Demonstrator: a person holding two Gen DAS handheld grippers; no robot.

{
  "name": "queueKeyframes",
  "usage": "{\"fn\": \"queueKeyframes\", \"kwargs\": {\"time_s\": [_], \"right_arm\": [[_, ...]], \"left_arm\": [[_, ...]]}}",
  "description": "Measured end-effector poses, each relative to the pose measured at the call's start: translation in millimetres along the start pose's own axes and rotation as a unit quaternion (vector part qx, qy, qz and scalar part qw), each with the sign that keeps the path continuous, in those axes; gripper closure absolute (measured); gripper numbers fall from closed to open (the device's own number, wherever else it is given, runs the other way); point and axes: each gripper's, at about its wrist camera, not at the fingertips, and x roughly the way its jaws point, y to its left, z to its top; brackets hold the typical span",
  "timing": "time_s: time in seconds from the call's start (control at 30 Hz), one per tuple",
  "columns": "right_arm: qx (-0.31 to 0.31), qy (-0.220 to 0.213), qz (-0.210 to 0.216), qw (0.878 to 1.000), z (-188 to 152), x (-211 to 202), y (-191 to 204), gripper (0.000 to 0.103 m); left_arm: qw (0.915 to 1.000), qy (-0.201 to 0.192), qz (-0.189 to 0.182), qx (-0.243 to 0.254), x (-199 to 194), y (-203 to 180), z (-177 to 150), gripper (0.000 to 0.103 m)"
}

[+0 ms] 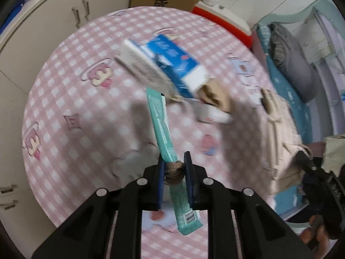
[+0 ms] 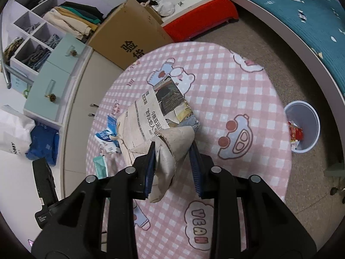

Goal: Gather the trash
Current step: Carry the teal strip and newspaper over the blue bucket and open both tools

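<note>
A: Which step is this?

B: The pick-up, I'd judge. In the left wrist view the left gripper (image 1: 175,168) is clamped on a long teal foil sachet (image 1: 162,129), with a brownish crumpled wad (image 1: 173,171) pinched beside it between the pads. The sachet runs from the frame's centre down past the jaws.

A: And the other hand?

B: The right gripper (image 2: 173,168) is closed on a crumpled sheet of beige newspaper (image 2: 148,127), which bunches up in the middle of the right wrist view above the pink checked round tablecloth (image 2: 248,99).

A: What's left on the table?

B: A blue and white carton (image 1: 172,64), upper centre of the left view, opened at one end. It is blurred, so I can't read it.

A: Next move?

B: Probably carrying both loads to the pale lilac plastic bin (image 2: 301,127) on the carpet at the right edge of the right view; it already holds some red wrappers. Both grips need to stay firm, since the newspaper hangs loose.

A: Anything hidden?

B: What the brownish wad is I cannot tell. The newspaper covers part of the carton in the right view.
</note>
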Motion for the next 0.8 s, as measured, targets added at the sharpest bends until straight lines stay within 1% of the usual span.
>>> {"fn": "queueKeyframes", "kwargs": {"time_s": [0.07,0.13,0.23,0.3,0.37,0.53,0.6,0.73,0.8], "right_arm": [[-0.002,-0.004,0.007,1.0,3.9,-12.8,-6.7,0.074],[-0.002,-0.008,0.009,1.0,8.3,-22.8,-12.6,0.074],[0.002,-0.021,0.01,1.0,17.1,-47.2,-30.8,0.074],[0.007,-0.034,0.006,0.999,25.8,-68.3,-49.7,0.074],[0.013,-0.047,-0.003,0.999,35.5,-90.6,-72.3,0.074],[0.033,-0.079,-0.041,0.995,59.3,-141.2,-138.5,0.074],[0.041,-0.087,-0.054,0.994,67.1,-154.4,-161.6,0.074],[0.055,-0.094,-0.073,0.991,83.7,-168.3,-202.1,0.074],[0.058,-0.102,-0.086,0.989,92.4,-170.9,-222.0,0.072]], "left_arm": [[0.9998,-0.011,-0.011,0.008,-10.7,-20.3,-4.0,0.087],[0.9992,-0.026,-0.023,0.019,-23.2,-50.2,-13.5,0.087],[0.9976,-0.041,-0.039,0.04,-34.3,-93.5,-16.5,0.087],[0.9959,-0.052,-0.047,0.058,-38.9,-128.1,-18.9,0.087],[0.9945,-0.053,-0.057,0.07,-38.6,-155.0,-18.9,0.087],[0.9895,-0.047,-0.085,0.107,-21.7,-242.2,-25.6,0.087],[0.9868,-0.04,-0.095,0.124,-10.5,-279.4,-30.3,0.087],[0.9828,-0.024,-0.108,0.148,12.3,-332.1,-36.8,0.087],[0.9813,-0.014,-0.109,0.158,23.9,-349.3,-38.9,0.087]]}}
